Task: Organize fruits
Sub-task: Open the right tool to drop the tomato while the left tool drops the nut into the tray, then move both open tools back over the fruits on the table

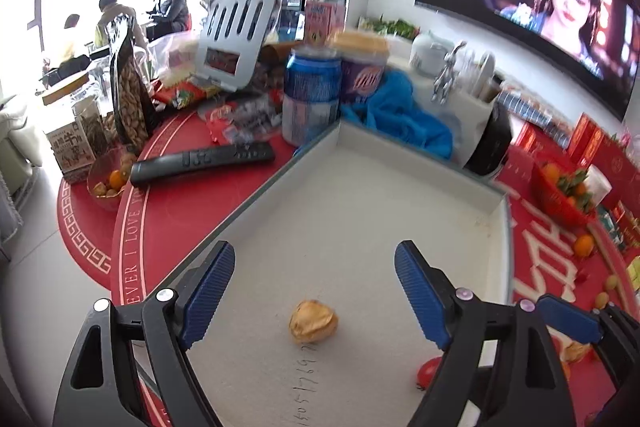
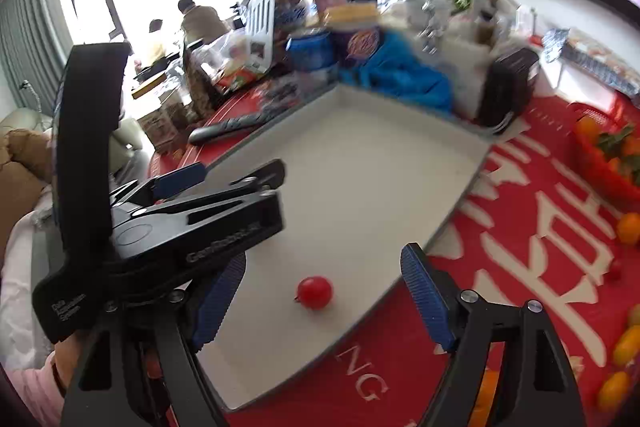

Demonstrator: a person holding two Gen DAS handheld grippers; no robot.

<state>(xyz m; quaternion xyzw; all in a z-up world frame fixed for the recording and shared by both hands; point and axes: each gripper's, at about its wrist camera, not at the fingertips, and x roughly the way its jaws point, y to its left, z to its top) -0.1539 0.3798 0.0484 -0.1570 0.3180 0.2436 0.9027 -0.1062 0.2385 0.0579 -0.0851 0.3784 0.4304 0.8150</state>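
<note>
Hand-held gripper left (image 1: 315,279) open above walnut (image 1: 313,321), tray rim (image 1: 502,223) near.

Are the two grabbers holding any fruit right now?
No. Both are open: the left gripper stands over a tan walnut-like piece, the right gripper over a small red tomato, both lying loose in the tray.

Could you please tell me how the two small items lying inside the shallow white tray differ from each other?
The walnut is tan, lumpy and matte; the cherry tomato is bright red, smooth and glossy. The walnut looks somewhat larger than the cherry tomato. The walnut lies between the open left gripper's fingers, the cherry tomato between the open right gripper's. Both rest free on the tray floor, touched by neither gripper.
</note>
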